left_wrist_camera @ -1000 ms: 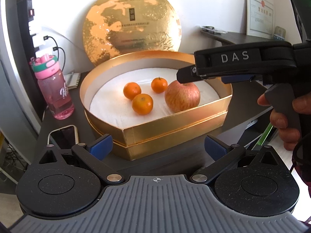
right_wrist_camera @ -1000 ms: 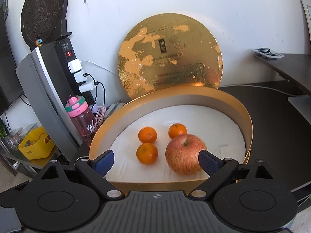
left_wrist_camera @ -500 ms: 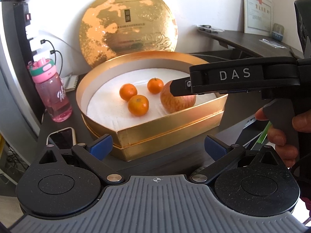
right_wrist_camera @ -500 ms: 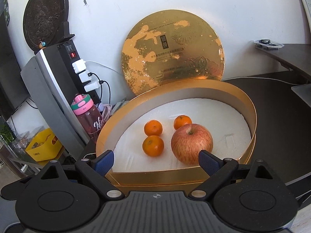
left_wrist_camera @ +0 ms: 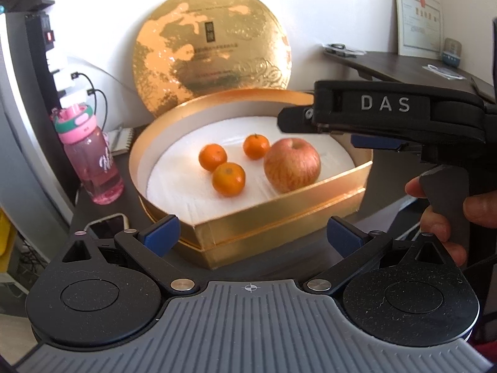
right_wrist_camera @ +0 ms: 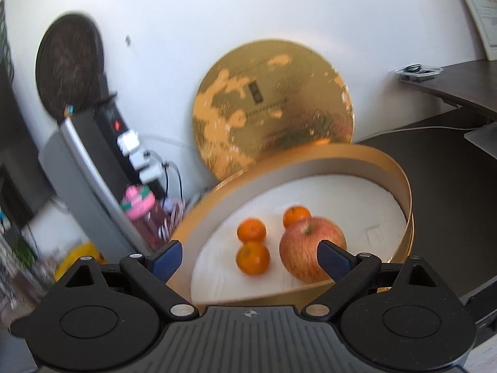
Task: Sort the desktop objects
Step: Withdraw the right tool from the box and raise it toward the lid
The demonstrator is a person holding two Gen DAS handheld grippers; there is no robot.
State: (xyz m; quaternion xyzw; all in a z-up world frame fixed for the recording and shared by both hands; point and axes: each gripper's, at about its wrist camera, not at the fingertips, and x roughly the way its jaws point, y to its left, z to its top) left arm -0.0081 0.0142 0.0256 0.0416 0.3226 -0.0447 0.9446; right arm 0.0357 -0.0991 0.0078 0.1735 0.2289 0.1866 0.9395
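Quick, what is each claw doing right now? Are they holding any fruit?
Left claw: open, holding nothing.
Right claw: open, holding nothing, near the apple.

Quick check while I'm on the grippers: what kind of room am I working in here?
Probably an office or study desk, not a kitchen. A framed certificate leans on a dark desk, a power strip with chargers stands beside a pink water bottle, and a phone lies by the gold box.
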